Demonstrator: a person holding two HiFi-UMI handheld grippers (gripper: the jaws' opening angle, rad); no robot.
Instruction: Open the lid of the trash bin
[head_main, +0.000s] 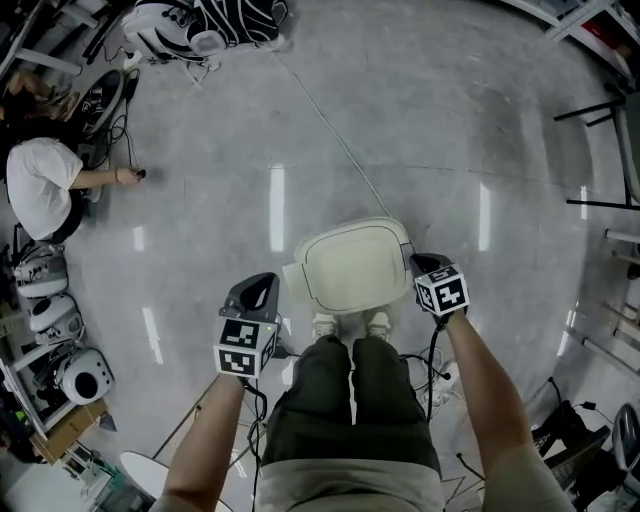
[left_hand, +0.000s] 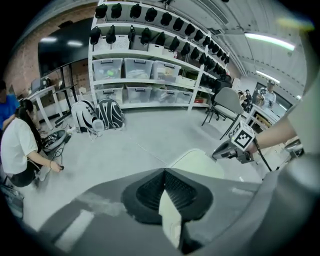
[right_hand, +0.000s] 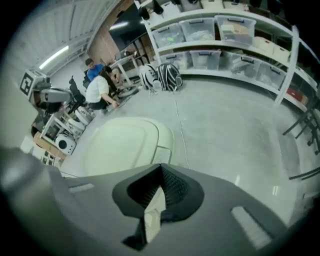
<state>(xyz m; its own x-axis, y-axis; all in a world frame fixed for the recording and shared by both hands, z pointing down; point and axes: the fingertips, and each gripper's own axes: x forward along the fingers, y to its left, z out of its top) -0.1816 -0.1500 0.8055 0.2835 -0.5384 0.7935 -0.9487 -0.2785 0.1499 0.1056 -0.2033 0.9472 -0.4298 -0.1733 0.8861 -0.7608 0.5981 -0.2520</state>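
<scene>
The trash bin stands on the floor just ahead of my feet, its cream lid (head_main: 352, 265) lying flat and closed. The lid (left_hand: 200, 162) also shows past the left jaws and, from the other side, the lid (right_hand: 122, 145) shows past the right jaws. My left gripper (head_main: 257, 292) hovers beside the bin's left edge, apart from it, jaws shut on nothing. My right gripper (head_main: 426, 266) is at the lid's right rim, also shut and empty; whether it touches the rim is unclear. Each gripper sees the other: right gripper (left_hand: 231, 148), left gripper (right_hand: 49, 95).
A person (head_main: 42, 185) crouches on the floor at far left near cables. Backpacks (head_main: 200, 25) lie at the back by tall shelves (left_hand: 150, 75) of bins. A thin cable (head_main: 330, 130) runs across the floor to the bin. White devices (head_main: 75, 375) crowd the left; a chair (left_hand: 227, 102) stands right.
</scene>
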